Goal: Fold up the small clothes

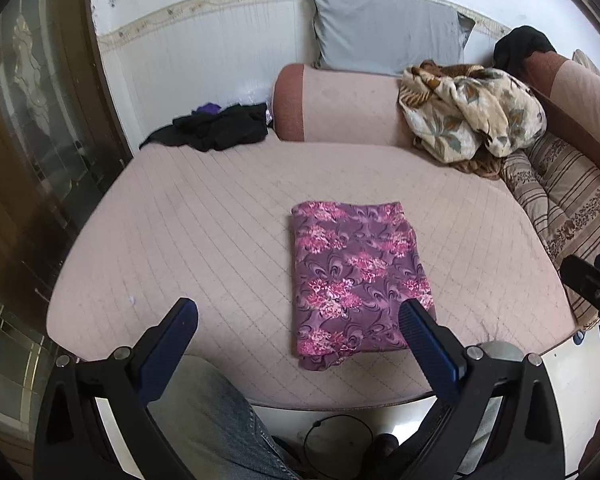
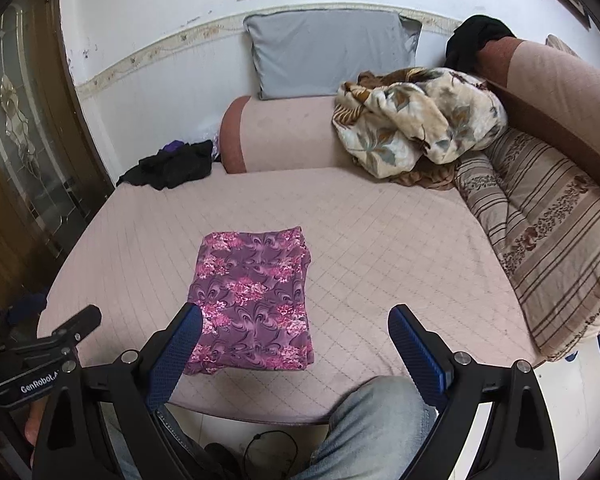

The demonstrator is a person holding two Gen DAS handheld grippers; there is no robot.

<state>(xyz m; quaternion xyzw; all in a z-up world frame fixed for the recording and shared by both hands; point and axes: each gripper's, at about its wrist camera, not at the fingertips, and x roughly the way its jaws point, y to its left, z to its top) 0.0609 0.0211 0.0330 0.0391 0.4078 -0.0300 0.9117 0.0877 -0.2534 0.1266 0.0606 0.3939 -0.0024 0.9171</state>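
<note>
Garment: purple floral cloth [image 1: 356, 280] is lying folded into a neat rectangle on the pink quilted bed cover [image 1: 180, 220], near the front edge, clear of everything else. Judged: the fold on this piece is looking done or nearly so; a small lip of fabric is poking out at the near corner in the left wrist view.

Left tongs [image 1: 298, 316]: hanging above the bed's near edge with fingers spread wide, holding nothing. The right-hand blue pad is overlapping the cloth's near right corner in view; contact or mere hovering cannot be told.

Right tongs [image 2: 296, 322]: also spread wide and empty, sitting to the right of the cloth; the left-hand pad is covering the cloth's near left corner in that view.

Why so placed (judgement): both tools are sitting back with the cloth in free space, which suits either releasing a finished fold or lining up for one more.

Next candidates: black clothing pile [image 1: 216, 126] is lying at the far left corner of the bed, well apart from the cloth, beside the pink bolster [image 1: 340, 108].

Surroundings: grey pillow [image 1: 388, 26] is leaning on the wall; floral blanket [image 1: 468, 112] is bunched at far right.

Hidden: the person's jeans-clad knee [image 1: 204, 412] is filling the foreground; the cloth's layer count and garment type are not readable; the floor is mostly blocked.
</note>
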